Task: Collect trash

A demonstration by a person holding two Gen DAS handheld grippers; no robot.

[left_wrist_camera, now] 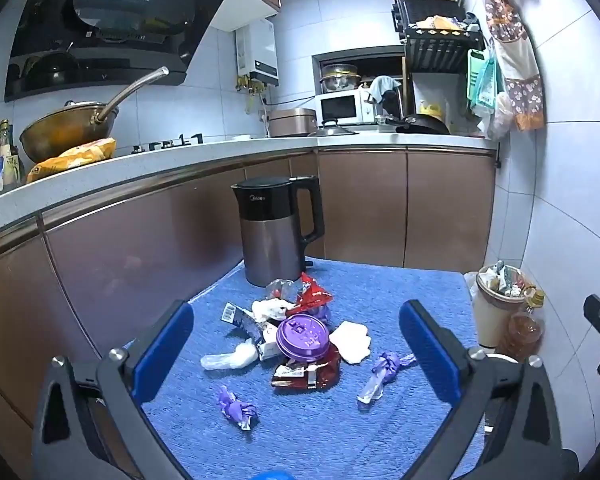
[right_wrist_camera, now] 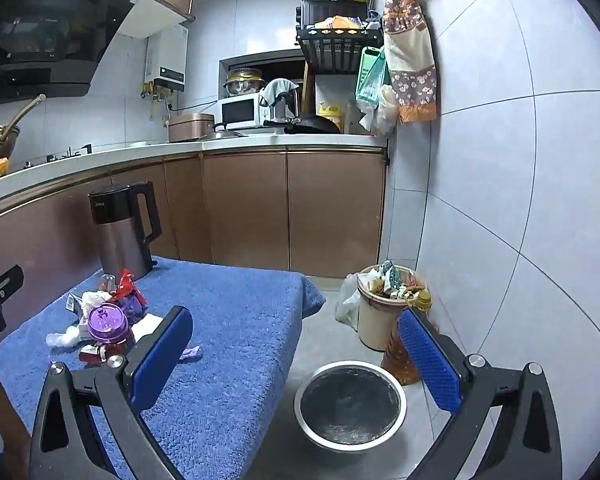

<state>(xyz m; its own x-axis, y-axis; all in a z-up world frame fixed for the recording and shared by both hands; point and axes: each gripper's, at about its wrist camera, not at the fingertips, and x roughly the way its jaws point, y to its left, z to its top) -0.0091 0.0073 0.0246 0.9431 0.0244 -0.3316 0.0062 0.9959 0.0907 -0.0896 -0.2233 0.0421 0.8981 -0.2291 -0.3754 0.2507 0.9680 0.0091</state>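
A pile of trash lies on the blue towel (left_wrist_camera: 380, 288): a purple lid (left_wrist_camera: 302, 337) on a red wrapper (left_wrist_camera: 305, 376), a red snack bag (left_wrist_camera: 313, 294), white crumpled tissues (left_wrist_camera: 352, 342), a clear plastic scrap (left_wrist_camera: 230, 358) and two purple candy wrappers (left_wrist_camera: 236, 408) (left_wrist_camera: 384, 372). My left gripper (left_wrist_camera: 296, 356) hangs open above and in front of the pile, holding nothing. My right gripper (right_wrist_camera: 296, 354) is open and empty past the towel's right edge, above a steel bin (right_wrist_camera: 350, 404) lined with a dark bag. The pile (right_wrist_camera: 104, 322) sits to its left.
A steel kettle (left_wrist_camera: 276, 228) stands at the towel's far edge. On the floor by the tiled wall stand a full beige waste bin (right_wrist_camera: 384, 308) and an oil bottle (right_wrist_camera: 404, 354). Brown cabinets (left_wrist_camera: 364, 204) run behind; a wok (left_wrist_camera: 66, 130) rests on the counter.
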